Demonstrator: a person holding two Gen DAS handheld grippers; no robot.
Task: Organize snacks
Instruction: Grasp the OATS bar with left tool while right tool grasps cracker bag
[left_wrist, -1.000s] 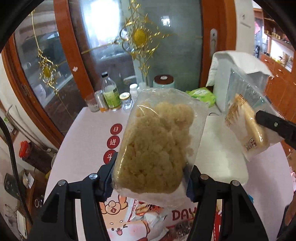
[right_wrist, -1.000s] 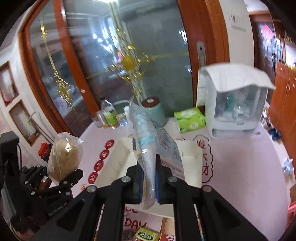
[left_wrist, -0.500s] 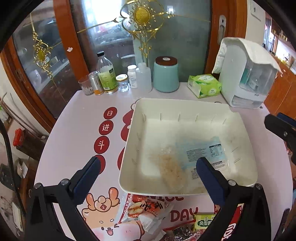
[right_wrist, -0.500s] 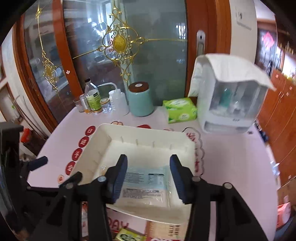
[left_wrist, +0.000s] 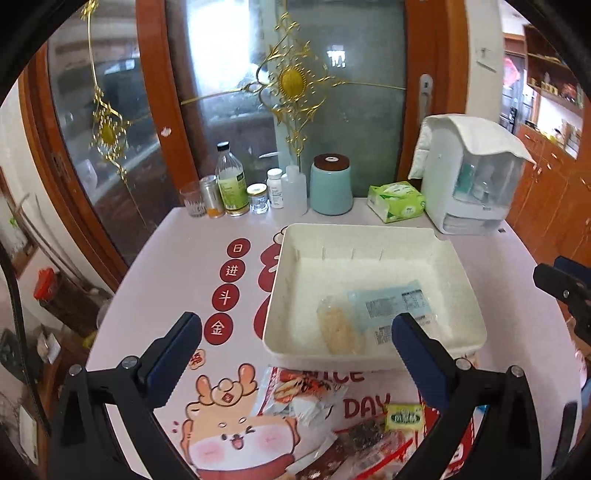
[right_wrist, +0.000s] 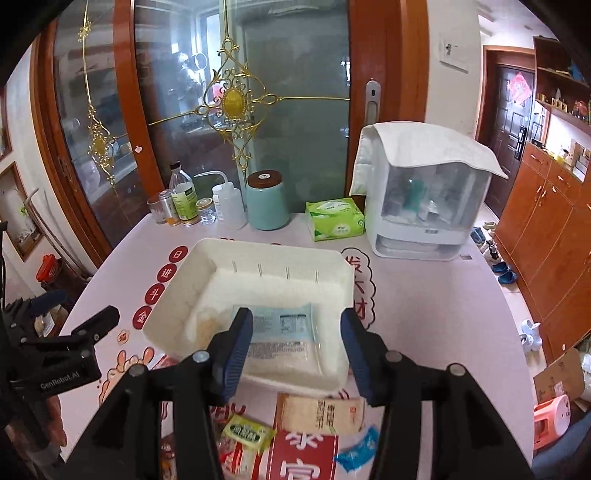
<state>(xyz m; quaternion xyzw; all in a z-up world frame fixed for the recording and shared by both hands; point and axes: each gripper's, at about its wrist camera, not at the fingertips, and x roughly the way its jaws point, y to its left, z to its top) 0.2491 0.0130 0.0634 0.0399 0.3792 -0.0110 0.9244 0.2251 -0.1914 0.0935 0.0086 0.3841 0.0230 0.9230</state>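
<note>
Behind both released, empty grippers, only the right view shows a beige packet (right_wrist: 320, 412)

White bin (left_wrist: 458, 273), clear pale-crumb bag (left_wrist: 338, 326) beside blue-label packet (left_wrist: 395, 302) inside, possibly overlapping

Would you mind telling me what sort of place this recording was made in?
Most likely a home dining area: a table under a printed festive cloth stands before an ornate glass door, with wooden cabinets and shoes on the floor.
</note>
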